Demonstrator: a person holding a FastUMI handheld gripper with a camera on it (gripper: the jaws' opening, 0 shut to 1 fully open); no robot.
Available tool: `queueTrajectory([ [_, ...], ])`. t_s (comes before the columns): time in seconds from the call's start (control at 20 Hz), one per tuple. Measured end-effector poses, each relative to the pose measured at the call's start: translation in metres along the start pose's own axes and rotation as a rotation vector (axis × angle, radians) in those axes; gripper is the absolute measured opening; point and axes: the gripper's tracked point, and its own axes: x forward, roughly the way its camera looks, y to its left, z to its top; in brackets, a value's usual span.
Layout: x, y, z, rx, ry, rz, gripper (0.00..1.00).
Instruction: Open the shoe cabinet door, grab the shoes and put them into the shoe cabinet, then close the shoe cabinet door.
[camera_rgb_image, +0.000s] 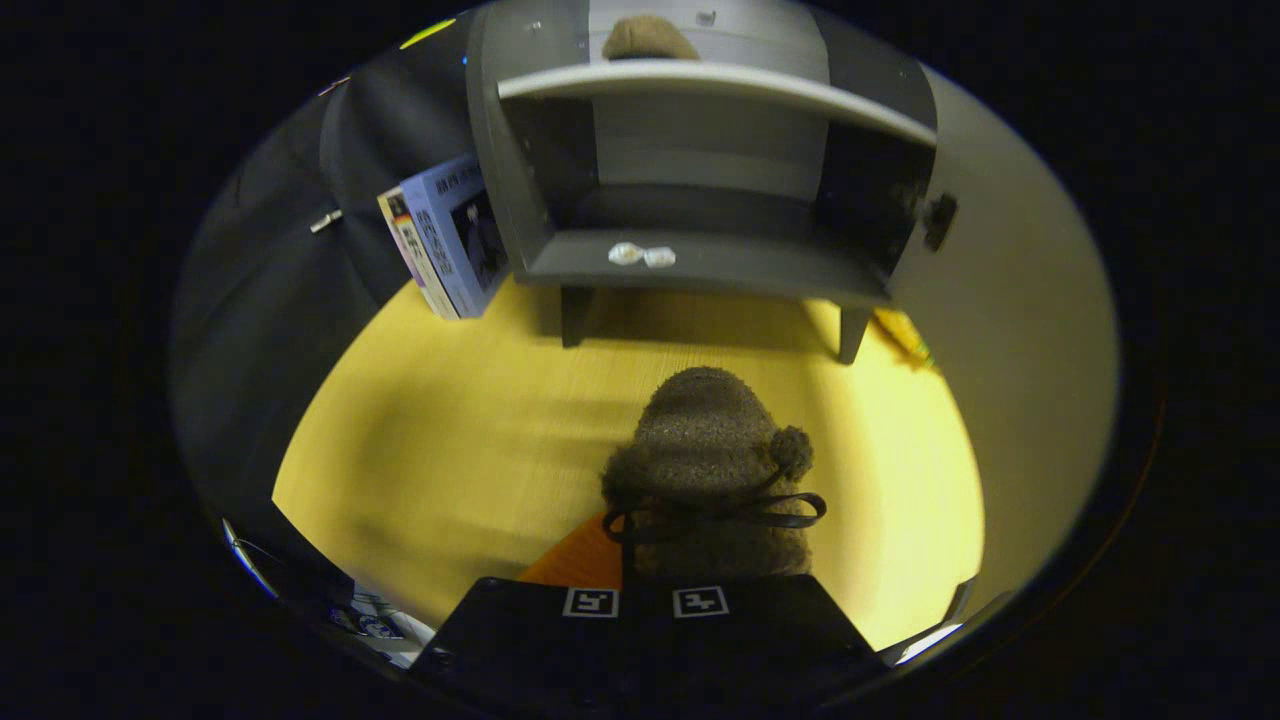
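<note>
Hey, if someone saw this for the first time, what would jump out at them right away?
First, the fuzzy brown shoe with a dark bow, held at the tongs just above the yellow floor. Beyond it stands the grey shoe cabinet, its door swung open to the right, with another brown shoe on top. A stack of books leans beside the cabinet's left wall.
</note>
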Motion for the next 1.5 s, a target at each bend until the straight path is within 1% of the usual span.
queueTrajectory([
  [0.15,-0.056,-0.014,0.058,0.017,-0.111,-0.028,0.05],
  [0.35,-0.111,-0.033,0.132,0.035,-0.248,-0.068,0.05],
  [0.5,-0.131,-0.042,0.177,0.074,-0.318,-0.086,0.05],
  [0.6,-0.132,-0.045,0.199,0.085,-0.333,-0.096,0.05],
  [0.7,-0.130,-0.048,0.223,0.102,-0.341,-0.096,0.05],
  [1.0,-0.104,-0.051,0.294,0.115,-0.368,-0.093,0.05],
  [1.1,-0.093,-0.054,0.313,0.143,-0.368,-0.091,0.05],
  [1.2,-0.074,-0.060,0.331,0.166,-0.343,-0.089,0.05],
  [1.5,-0.005,-0.087,0.377,0.170,-0.269,-0.106,0.05],
])
